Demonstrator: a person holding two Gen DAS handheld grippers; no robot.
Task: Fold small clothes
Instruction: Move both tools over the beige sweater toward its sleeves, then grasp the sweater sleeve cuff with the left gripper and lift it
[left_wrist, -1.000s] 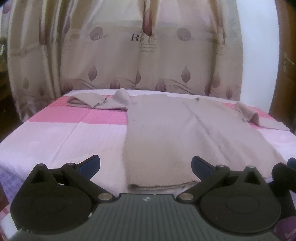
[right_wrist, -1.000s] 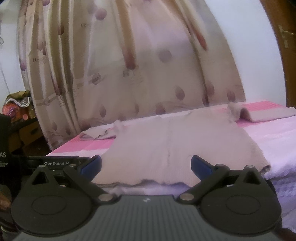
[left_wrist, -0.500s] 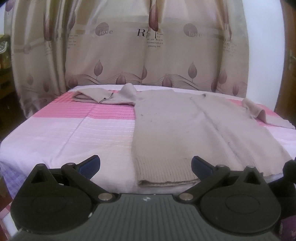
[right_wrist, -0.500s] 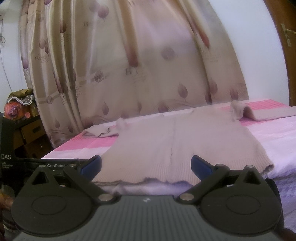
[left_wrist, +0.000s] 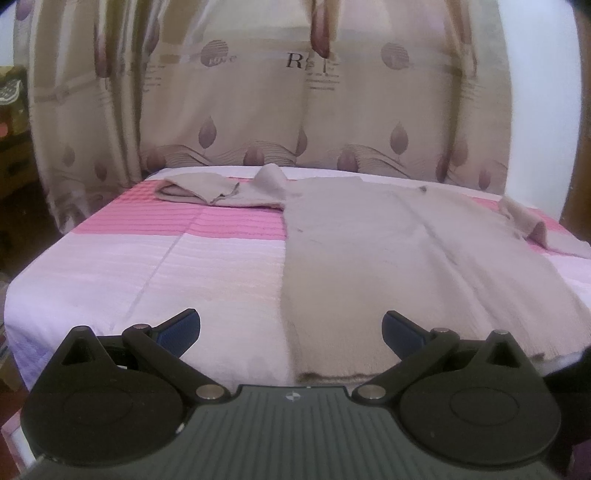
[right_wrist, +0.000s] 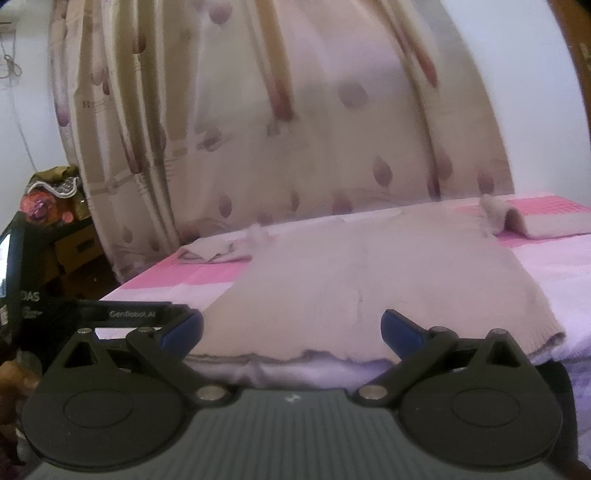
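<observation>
The beige knitted sweater (left_wrist: 388, 258) lies flat on the pink striped bedspread (left_wrist: 166, 258). Left gripper (left_wrist: 291, 328) and right gripper (right_wrist: 291, 326) stand wide, empty. Risk: pinching bedspread with the hem (right_wrist: 295, 356), dragging both

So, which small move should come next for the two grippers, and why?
Probably ease both forward to the sweater's hem. The beige sweater lies flat on the bed, sleeves out, unfolded, and the left gripper and right gripper are open, holding nothing, just short of it.
</observation>
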